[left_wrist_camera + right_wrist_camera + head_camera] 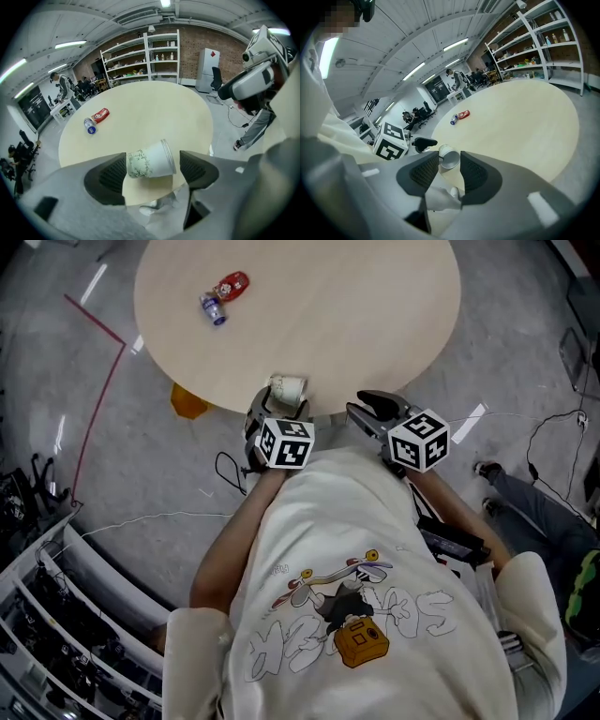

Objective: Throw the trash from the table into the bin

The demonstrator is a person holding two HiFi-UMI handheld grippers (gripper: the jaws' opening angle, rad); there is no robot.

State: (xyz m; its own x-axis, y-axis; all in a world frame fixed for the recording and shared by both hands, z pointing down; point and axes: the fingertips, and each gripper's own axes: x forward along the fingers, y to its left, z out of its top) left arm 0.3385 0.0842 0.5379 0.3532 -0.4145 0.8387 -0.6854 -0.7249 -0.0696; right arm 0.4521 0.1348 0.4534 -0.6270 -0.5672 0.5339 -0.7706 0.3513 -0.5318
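Paper cup (288,387) lies on its side at the very near edge of the round table (366,324), lower middle of the head view, base to the left, rim to the right. The left gripper (152,165) has its jaws spread wide to either side of the cup; a narrow gap shows at the rim side, so no grip. The right gripper (449,161) sits just beside it, off the table edge, jaws partly apart and empty.

Beyond the cup the tabletop is bare up to a small bottle (214,308) and a red packet (232,285), which touch at the upper left. An orange object (187,401) sits on the floor, half under the table rim.

Markings: a green leaf pattern on the cup; the packet's print is too small to read.

Only the left gripper view shows the shelving (140,58) against a brick wall. Only the right gripper view shows the cup's open mouth.
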